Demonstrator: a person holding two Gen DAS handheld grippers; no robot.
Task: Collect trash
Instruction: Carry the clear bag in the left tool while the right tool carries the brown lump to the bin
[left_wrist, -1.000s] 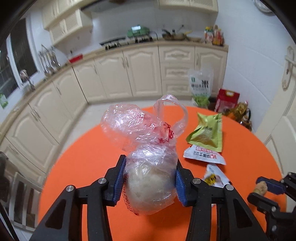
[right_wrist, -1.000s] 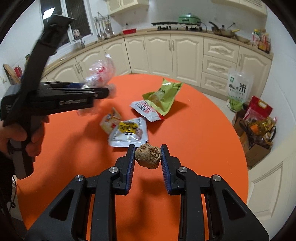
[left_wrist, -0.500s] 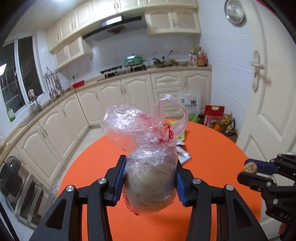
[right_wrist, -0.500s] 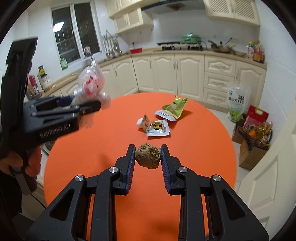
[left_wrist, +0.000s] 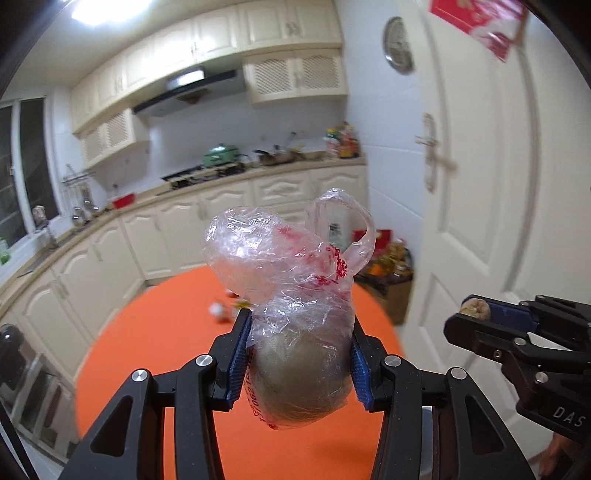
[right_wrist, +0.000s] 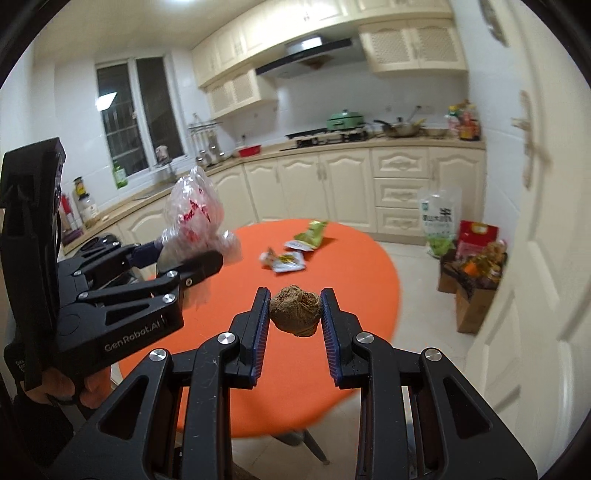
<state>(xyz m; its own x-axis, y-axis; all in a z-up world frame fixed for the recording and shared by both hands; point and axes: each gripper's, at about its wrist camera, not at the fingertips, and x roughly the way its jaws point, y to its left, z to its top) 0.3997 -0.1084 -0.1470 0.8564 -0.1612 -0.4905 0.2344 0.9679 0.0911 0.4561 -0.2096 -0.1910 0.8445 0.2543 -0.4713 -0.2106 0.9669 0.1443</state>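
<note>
My left gripper (left_wrist: 298, 354) is shut on a clear plastic bag (left_wrist: 295, 295) with red print and a round pale lump inside. It holds the bag high above the round orange table (left_wrist: 166, 332). The bag also shows in the right wrist view (right_wrist: 194, 218), with the left gripper (right_wrist: 192, 264) at the left. My right gripper (right_wrist: 294, 314) is shut on a crumpled brown lump (right_wrist: 294, 311) above the table's near edge (right_wrist: 332, 376); it also shows in the left wrist view (left_wrist: 476, 312). A green wrapper (right_wrist: 312, 232) and white wrappers (right_wrist: 284, 260) lie on the far part of the table.
Cream kitchen cabinets (right_wrist: 332, 184) run along the back and left walls. A white door (left_wrist: 480, 221) stands at the right. A rice bag (right_wrist: 439, 221), a red bag (right_wrist: 478, 232) and a box of goods (right_wrist: 476, 280) sit on the floor beside the door.
Both grippers have pulled back and up from the table with their loads held. The table and wrappers now look smaller and farther, and the door has come into view.
</note>
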